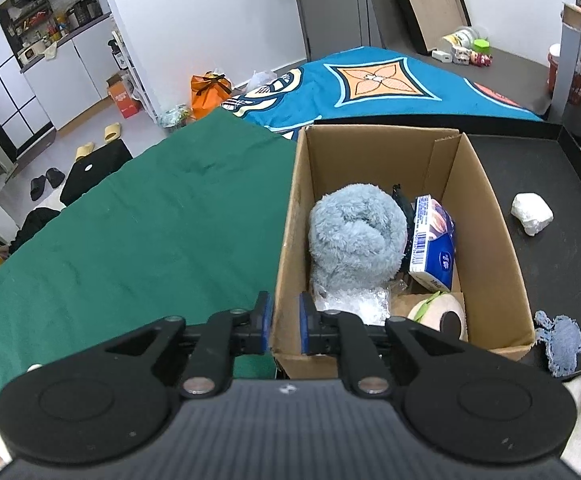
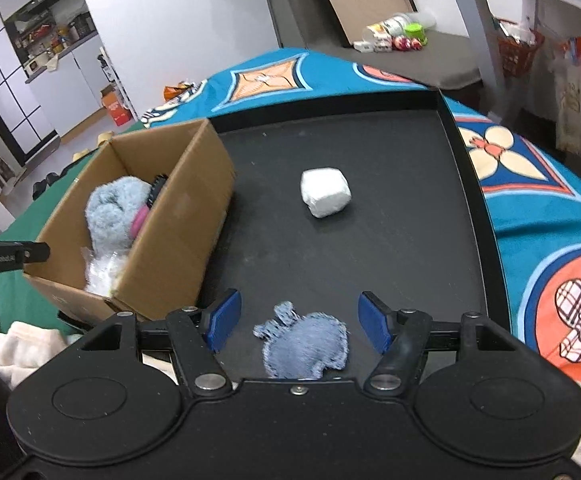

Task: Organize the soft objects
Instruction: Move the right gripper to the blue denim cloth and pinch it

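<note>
A bed covered by a teal blanket with orange flower medallions (image 2: 550, 216) and a plain green cloth (image 1: 130, 220) is seen carrying everything. On it, a large black rimmed tray (image 2: 370, 240) is laid, and an open brown cardboard box (image 1: 486, 216) is set at the tray's left side, partly on the green cloth.

Inside the box, a rolled fluffy grey-blue towel (image 1: 356, 232) is packed against the left wall, with a blue-and-white tissue packet (image 1: 430, 240) just beside it, a crumpled clear plastic wrap (image 1: 354, 300) near the front, and a roll of paper with a dark core (image 1: 442, 314) in the front right corner.

On the tray, a white wrapped soft block (image 2: 324, 192) is seen lying well apart from the box, and a small frayed blue denim patch (image 2: 306, 344) lies flat near the tray's front edge.

The left gripper (image 1: 284, 324) is held at the box's front left corner, its jaws narrowly parted astride the cardboard wall. The right gripper (image 2: 298, 320) is positioned over the denim patch, its jaws spread wide, with the patch between them, untouched.
</note>
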A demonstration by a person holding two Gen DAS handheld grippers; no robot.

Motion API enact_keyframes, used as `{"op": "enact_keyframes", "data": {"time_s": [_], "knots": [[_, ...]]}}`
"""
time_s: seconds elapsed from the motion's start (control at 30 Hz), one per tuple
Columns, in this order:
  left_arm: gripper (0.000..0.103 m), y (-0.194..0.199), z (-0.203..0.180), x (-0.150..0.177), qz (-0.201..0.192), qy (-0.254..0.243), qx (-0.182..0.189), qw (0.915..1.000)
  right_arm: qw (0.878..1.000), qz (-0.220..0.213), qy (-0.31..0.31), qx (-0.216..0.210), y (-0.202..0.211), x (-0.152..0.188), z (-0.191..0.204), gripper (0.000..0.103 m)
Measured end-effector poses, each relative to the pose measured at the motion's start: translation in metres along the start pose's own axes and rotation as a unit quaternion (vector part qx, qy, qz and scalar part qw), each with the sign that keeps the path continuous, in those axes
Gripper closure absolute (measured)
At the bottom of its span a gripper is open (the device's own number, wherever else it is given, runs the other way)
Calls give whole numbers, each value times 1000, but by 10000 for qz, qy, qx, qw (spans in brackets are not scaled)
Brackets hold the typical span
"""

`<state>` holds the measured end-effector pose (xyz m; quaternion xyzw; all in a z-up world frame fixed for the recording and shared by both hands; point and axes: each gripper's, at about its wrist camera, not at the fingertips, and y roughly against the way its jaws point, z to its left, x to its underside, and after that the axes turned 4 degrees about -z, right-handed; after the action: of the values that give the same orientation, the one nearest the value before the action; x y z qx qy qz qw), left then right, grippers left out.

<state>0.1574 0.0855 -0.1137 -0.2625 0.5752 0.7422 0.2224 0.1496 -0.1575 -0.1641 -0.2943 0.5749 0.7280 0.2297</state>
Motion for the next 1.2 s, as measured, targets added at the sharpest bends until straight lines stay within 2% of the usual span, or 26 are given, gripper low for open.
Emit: {"op": "enact_keyframes", "data": {"time_s": [0.07, 0.33, 0.43, 0.6, 0.8, 0.97, 1.03, 1.2], "knots": [[88, -1, -3, -1, 34, -54, -62, 10000, 10000, 44, -40, 8, -4, 3, -5, 39], [60, -6, -18, -6, 91, -258, -106, 9996, 9997, 196, -167, 35, -19, 11, -20, 39], [53, -9, -26, -7, 113, -425, -162, 9989, 9994, 284, -201, 6, -26, 14, -24, 39], [47, -17, -36, -8, 171, -604, -282, 9976, 9988, 445, -194, -78, -36, 18, -26, 39], [46, -23, -41, -11, 256, -697, -413, 9964, 9986, 522, 87, -78, -43, 22, -24, 42], [46, -22, -45, -14, 249, -765, -457, 9957, 9990, 421, -153, -12, -42, 18, -42, 64], [46, -21, -47, -15, 246, -797, -485, 9953, 9989, 375, -292, 8, -41, 16, -49, 67], [46, -18, -50, -18, 228, -837, -524, 9948, 9990, 188, -398, 28, -34, 15, -55, 81]]}}
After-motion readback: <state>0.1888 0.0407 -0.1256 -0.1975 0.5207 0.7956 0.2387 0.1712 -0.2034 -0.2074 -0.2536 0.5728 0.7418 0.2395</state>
